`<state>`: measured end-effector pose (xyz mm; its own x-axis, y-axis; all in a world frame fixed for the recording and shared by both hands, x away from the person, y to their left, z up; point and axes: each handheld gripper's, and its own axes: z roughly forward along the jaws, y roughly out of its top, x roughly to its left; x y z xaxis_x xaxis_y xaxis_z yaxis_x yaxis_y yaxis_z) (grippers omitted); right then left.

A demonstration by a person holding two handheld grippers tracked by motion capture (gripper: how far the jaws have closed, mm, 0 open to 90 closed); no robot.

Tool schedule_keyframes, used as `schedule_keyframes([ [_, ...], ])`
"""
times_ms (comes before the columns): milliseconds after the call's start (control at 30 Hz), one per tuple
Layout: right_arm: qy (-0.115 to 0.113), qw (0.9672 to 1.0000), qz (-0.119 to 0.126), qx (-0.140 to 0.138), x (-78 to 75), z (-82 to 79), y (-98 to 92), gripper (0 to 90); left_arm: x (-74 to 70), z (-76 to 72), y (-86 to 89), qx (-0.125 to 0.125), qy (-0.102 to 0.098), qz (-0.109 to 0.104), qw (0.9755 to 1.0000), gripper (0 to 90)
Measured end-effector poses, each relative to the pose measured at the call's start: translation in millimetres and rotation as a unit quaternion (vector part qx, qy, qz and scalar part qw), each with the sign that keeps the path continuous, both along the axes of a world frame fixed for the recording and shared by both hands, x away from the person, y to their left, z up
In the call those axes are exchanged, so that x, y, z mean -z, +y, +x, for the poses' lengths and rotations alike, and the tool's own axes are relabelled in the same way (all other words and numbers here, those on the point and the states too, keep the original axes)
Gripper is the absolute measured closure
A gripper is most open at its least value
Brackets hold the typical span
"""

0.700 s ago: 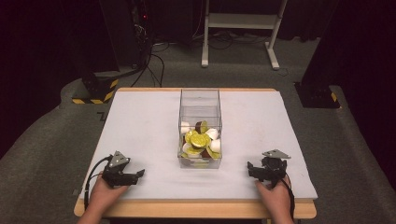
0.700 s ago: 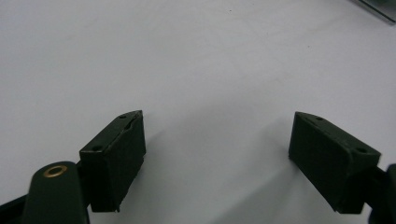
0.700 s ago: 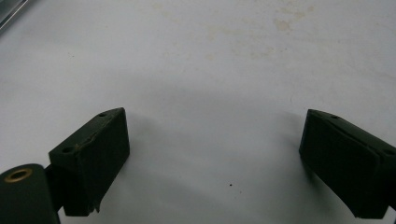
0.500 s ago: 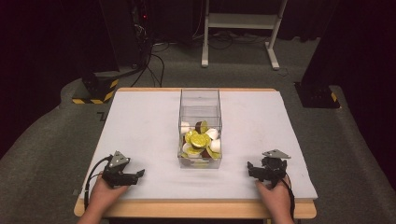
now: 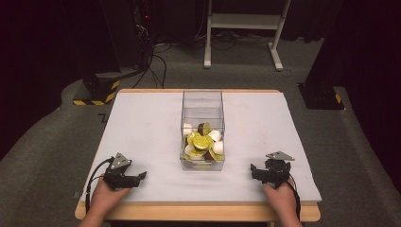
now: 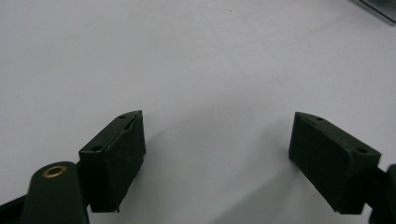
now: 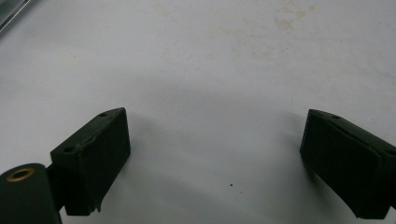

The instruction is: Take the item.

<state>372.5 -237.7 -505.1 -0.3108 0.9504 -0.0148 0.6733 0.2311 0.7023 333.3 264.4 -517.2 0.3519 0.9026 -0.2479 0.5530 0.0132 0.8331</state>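
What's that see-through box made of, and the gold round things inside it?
Box: probably clear rigid plastic, maybe acrylic; you see straight through its glossy walls. Gold discs: they look foil-wrapped, since they shine like metal, perhaps chocolate coins. White pieces beside them are too small to judge.

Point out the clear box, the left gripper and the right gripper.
clear box (image 5: 202, 101): high view, upper back wall.
left gripper (image 5: 140, 176): high view, midway between its fingertips.
right gripper (image 5: 254, 170): high view, midway between its fingertips.
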Motion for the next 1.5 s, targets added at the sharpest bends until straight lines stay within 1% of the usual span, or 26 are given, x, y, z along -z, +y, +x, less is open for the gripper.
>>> schedule_keyframes([
  [167,-0.001,1.0,0.001,-0.001,-0.1,0.0,-0.7,8.3,-0.7,0.7,0.2,-0.002,0.001,-0.004,1.0,18.7],
  [333,-0.001,1.0,0.001,-0.001,-0.2,0.1,-0.7,8.3,-2.1,0.7,1.1,0.0,0.005,-0.001,1.0,19.6],
  [367,-0.002,1.0,0.0,-0.002,-0.1,0.1,-0.8,8.3,-2.5,0.8,0.6,-0.004,0.005,-0.011,0.9999,19.8],
  [400,-0.002,1.0,0.0,-0.002,-0.1,0.1,-0.8,8.3,-2.5,0.8,0.6,-0.004,0.005,-0.011,0.9999,20.6],
  [433,0.0,1.0,0.001,0.001,-0.2,-0.2,-0.2,8.3,-4.5,1.2,1.1,-0.004,0.004,-0.016,0.9999,21.3],
  [467,0.0,1.0,0.001,0.001,-0.2,-0.2,-0.2,8.3,-4.5,1.2,1.1,-0.004,0.004,-0.016,0.9999,21.5],
  [500,-0.001,1.0,0.0,-0.001,-0.1,0.0,-0.6,8.3,-6.1,0.9,2.6,0.001,0.004,-0.011,0.9999,21.7],
  [533,-0.001,1.0,0.0,-0.001,-0.1,0.0,-0.6,8.3,-7.2,0.6,2.4,0.0,0.001,-0.015,0.9999,21.8],
  [567,-0.001,1.0,0.0,-0.001,-0.1,-0.1,-0.4,8.2,-9.2,-0.3,3.5,0.003,-0.002,-0.01,0.9999,21.8],
  [600,-0.001,1.0,0.0,-0.001,-0.1,-0.1,-0.4,8.2,-9.2,-0.3,3.5,0.003,-0.002,-0.01,0.9999,21.8],
  [667,0.0,1.0,0.001,0.001,-0.1,-0.2,-0.1,8.2,-10.1,-1.1,3.0,0.002,-0.005,-0.013,0.9999,21.8],
  [700,-0.001,1.0,0.0,-0.001,-0.1,-0.1,-0.4,8.2,-10.3,-1.2,2.0,-0.002,-0.009,-0.019,0.9998,21.8],
  [733,-0.001,1.0,0.0,-0.001,0.0,-0.1,-0.5,8.2,-11.1,-1.6,3.3,0.003,-0.009,-0.014,0.9999,21.9],
  [800,-0.001,1.0,0.0,-0.001,0.0,-0.1,-0.4,8.2,-12.5,-2.1,3.7,0.002,-0.012,-0.016,0.9998,22.1],
  [833,-0.001,1.0,0.0,-0.001,0.0,-0.2,-0.4,8.2,-13.3,-2.3,2.5,-0.002,-0.014,-0.027,0.9995,22.1],
  [867,-0.001,1.0,0.0,-0.001,0.0,-0.1,-0.4,8.2,-14.5,-2.9,3.4,0.002,-0.015,-0.023,0.9996,22.1],
  [1000,-0.001,1.0,0.0,0.0,0.0,-0.3,-0.3,8.2,-16.3,-4.0,3.1,0.008,-0.017,-0.022,0.9996,22.8],
  [1033,-0.001,1.0,0.0,-0.001,0.0,-0.2,-0.4,8.2,-17.2,-4.5,0.9,0.003,-0.022,-0.037,0.9991,23.2],
  [1133,-0.001,1.0,0.0,-0.001,0.0,-0.2,-0.4,8.2,-19.0,-5.1,1.0,0.011,-0.025,-0.035,0.999,23.6],
  [1200,-0.001,1.0,0.0,0.0,0.0,-0.4,-0.1,8.2,-21.2,-5.9,-2.5,0.012,-0.03,-0.049,0.9983,24.2],
  [1233,-0.001,1.0,0.0,0.0,0.0,-0.4,-0.1,8.2,-21.5,-6.0,-2.4,0.015,-0.031,-0.046,0.9984,24.4],
  [1300,-0.001,1.0,-0.001,0.0,0.0,-0.4,-0.1,8.2,-21.3,-4.8,-3.4,0.015,-0.031,-0.047,0.9983,24.4],
  [1367,-0.001,1.0,-0.001,0.0,0.0,-0.4,-0.1,8.2,-21.0,-3.2,-5.8,0.012,-0.03,-0.061,0.9976,24.3],
  [1433,-0.002,1.0,-0.001,0.0,0.0,-0.4,-0.1,8.2,-21.0,-2.4,-6.1,0.014,-0.031,-0.061,0.9976,24.3],
  [1467,-0.001,1.0,-0.001,0.0,0.0,-0.4,-0.1,8.2,-21.3,-2.0,-8.5,0.01,-0.03,-0.067,0.9972,24.3],
  [1500,-0.001,1.0,-0.001,0.0,0.0,-0.4,-0.1,8.2,-22.0,-1.4,-10.1,0.009,-0.034,-0.069,0.997,24.4],
])
